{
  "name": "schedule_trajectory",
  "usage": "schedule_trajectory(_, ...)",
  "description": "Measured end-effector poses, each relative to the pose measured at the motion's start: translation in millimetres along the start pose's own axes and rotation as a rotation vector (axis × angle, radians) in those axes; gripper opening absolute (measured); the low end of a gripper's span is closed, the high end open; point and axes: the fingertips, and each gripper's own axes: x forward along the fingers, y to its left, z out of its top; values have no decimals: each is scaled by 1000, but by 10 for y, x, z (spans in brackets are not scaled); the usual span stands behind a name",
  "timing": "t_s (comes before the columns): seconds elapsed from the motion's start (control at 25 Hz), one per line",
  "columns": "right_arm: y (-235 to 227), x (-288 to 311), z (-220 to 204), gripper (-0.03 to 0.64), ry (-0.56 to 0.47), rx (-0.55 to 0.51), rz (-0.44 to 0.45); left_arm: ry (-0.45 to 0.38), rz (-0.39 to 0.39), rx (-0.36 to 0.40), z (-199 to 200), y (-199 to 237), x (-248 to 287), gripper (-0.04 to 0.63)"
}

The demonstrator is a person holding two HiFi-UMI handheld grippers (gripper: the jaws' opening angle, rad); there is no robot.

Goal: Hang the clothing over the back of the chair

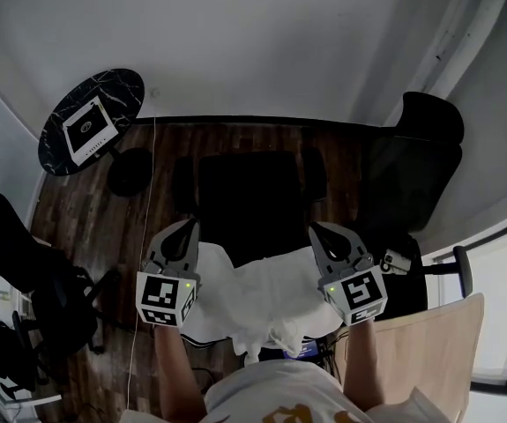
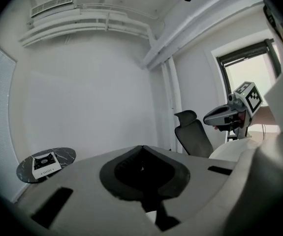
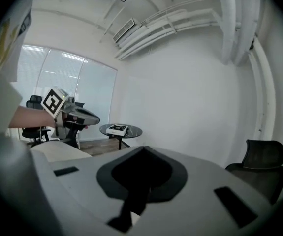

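Note:
A white garment [image 1: 266, 300] spans between my two grippers at chest height, sagging toward the person. My left gripper [image 1: 185, 227] is shut on its left edge and my right gripper [image 1: 316, 232] is shut on its right edge. Each gripper view shows the jaws closed tip to tip, left gripper [image 2: 142, 146] and right gripper [image 3: 142, 147], with a sliver of white cloth [image 2: 151, 219] below them. The black chair [image 1: 251, 196] stands just beyond both gripper tips, its seat partly under the cloth. The cloth [image 3: 57, 151] also shows low in the right gripper view.
A black office chair [image 1: 422, 157] stands at the right by the wall. A round black table [image 1: 94, 117] with a white box [image 1: 90, 130] stands at the far left. Another dark chair [image 1: 55, 298] is at the left, and a beige panel [image 1: 429, 342] at the lower right.

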Motion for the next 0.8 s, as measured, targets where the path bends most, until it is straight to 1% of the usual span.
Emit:
schedule_trajectory(0.12,119,-122,99,11,-25,11,-18,-22,-21,-36,44,-91,-190,20)
schedule_trajectory(0.24,202,-291,113,11,-57,69,-39,-34,-52,-90,84,-273,-388,20)
schedule_trajectory(0.36,326,-479,80,11,-96,122,-62,-51,-55,-151,86,-414,-611,20)
schedule_trajectory(0.44,474,-617,114,11,-119,120,-79,-52,-66,-152,78,-532,-786,20)
schedule_trajectory(0.52,633,-767,154,11,-141,105,-82,-52,-85,-131,81,-690,-958,20)
schedule_trajectory(0.64,849,-976,152,11,-144,110,-78,-65,-104,-117,89,-888,-1182,20)
schedule_trajectory(0.68,911,-1036,141,11,-140,129,-84,-71,-105,-114,87,-926,-1254,20)
schedule_trajectory(0.8,1059,-1241,123,11,-160,240,-86,-98,-90,-108,84,-1016,-1448,20)
